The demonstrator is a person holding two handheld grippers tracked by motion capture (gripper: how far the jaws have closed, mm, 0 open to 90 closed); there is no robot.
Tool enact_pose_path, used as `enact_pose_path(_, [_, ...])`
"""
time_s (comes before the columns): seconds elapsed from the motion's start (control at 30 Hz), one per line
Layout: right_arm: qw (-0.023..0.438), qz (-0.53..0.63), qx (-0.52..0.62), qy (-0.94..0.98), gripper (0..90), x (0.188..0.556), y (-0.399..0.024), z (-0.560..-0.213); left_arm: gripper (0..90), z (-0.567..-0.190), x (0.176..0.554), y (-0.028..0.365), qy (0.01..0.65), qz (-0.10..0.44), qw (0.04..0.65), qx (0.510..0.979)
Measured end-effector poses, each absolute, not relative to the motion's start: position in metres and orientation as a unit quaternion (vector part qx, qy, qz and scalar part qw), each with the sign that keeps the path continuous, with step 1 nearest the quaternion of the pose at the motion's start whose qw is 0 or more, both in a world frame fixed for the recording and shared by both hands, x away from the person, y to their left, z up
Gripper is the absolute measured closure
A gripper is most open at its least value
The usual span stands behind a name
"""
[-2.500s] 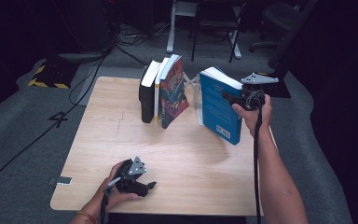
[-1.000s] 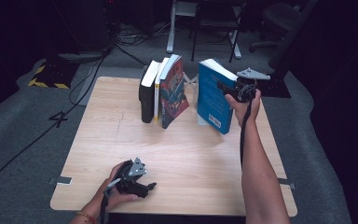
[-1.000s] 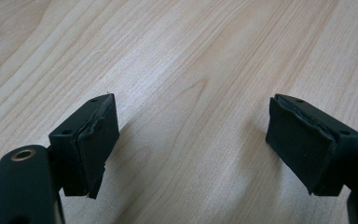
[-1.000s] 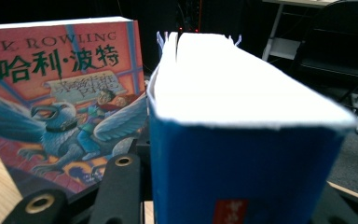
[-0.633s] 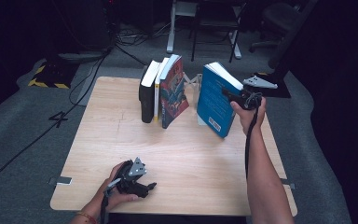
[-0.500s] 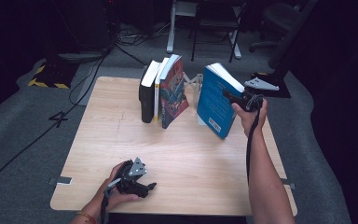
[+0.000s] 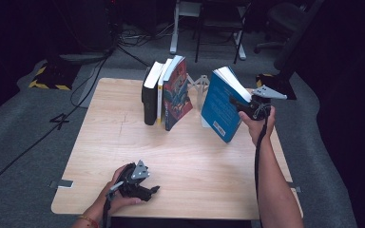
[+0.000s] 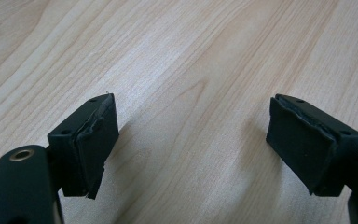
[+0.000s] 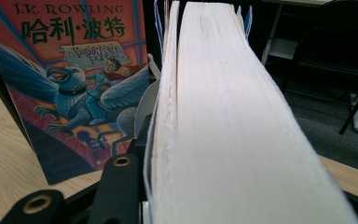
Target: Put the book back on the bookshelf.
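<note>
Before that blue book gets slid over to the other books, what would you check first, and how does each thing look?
1. Right tongs grip the blue book: ok, its page edge sits between the jaws.
2. Blue book upright: not ok, it tilts, top leaning right.
3. Bottom edge on the table: cannot tell, the corner looks low but contact is unclear.
4. Gap between blue book and the red picture-cover book: ok, open space, with a small white stand behind it.
5. Row of three standing books: ok, standing, leaning slightly.
6. Left tongs out of the way: ok, open, resting near the table's front edge.
</note>
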State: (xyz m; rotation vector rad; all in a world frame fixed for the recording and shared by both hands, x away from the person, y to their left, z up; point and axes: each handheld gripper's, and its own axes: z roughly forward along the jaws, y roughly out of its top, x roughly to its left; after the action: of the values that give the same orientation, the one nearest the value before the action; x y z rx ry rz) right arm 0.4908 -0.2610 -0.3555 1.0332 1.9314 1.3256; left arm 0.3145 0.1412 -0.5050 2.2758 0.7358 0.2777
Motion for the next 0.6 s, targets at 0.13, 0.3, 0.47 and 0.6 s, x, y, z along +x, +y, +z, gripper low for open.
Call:
enact_pose_path(0.13, [0.287,0.499,0.385,0.721,59.0,0.49,-0.261,-0.356,16.6,-0.505,0.315,0.141,0.285,0.108,0.359,0.882])
enact_pose_path(0.3, [0.284,0.506,0.389,0.716,53.6,0.487,-0.264,-0.358,16.6,-0.505,0.315,0.141,0.285,0.107,0.359,0.882])
enact_pose_path(0.47, [0.287,0.502,0.384,0.72,51.5,0.48,-0.268,-0.361,16.6,-0.505,0.315,0.141,0.285,0.108,0.359,0.882])
enact_pose_path(0.6, [0.287,0.495,0.377,0.728,49.0,0.474,-0.269,-0.367,16.6,-0.505,0.315,0.141,0.285,0.108,0.358,0.882])
